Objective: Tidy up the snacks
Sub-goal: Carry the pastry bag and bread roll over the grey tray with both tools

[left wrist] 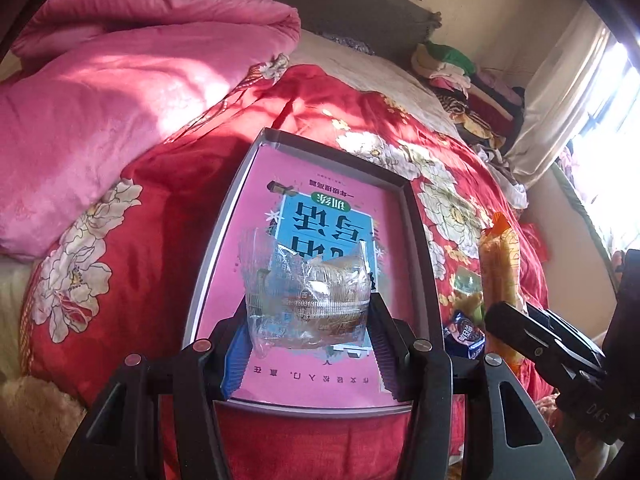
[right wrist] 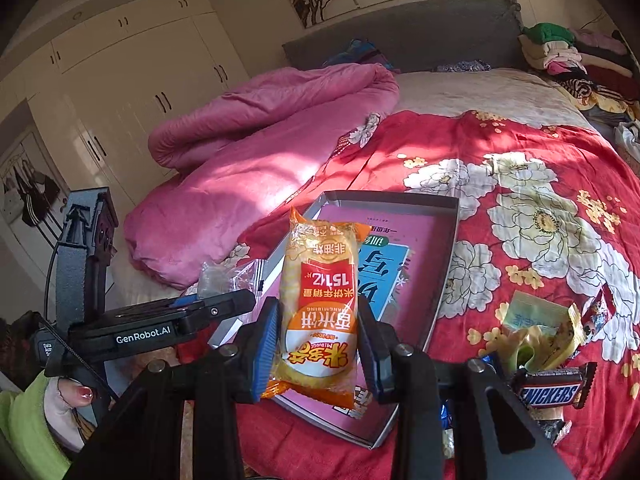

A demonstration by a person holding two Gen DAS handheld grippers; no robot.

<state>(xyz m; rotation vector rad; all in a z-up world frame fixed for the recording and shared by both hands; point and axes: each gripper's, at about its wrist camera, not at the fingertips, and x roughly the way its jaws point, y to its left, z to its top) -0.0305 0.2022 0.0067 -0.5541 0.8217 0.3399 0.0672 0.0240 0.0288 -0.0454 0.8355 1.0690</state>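
I see the red floral quilt (right wrist: pixel 540 208) covering the bed, with the grey tray (right wrist: pixel 454 236) lying on it as my landmark; left of the tray lies a bunched pink duvet (right wrist: pixel 248 152), and far beyond it, by the headboard, a pile of folded clothes (right wrist: pixel 568 52). Inside the tray lies a pink book (left wrist: pixel 320 184) with a blue panel of Chinese writing, upside down to me. Over the tray's near end my left gripper (left wrist: pixel 308 332) is clenched on a clear plastic snack packet (left wrist: pixel 308 292) – its print is too faint to read. At the tray's near left edge my right gripper (right wrist: pixel 318 344) grasps an orange rice-cracker pack (right wrist: pixel 320 300), upright, its inverted label showing "1514亿". The left tool's side, seen from the right camera, reads "GenRobot.AI". Right of the tray, on the quilt, lies a loose heap – a Snickers bar (right wrist: pixel 550 392), a yellow-green wrapper (right wrist: pixel 536 332), and a blue packet (left wrist: pixel 466 336) partly hidden by the right gripper
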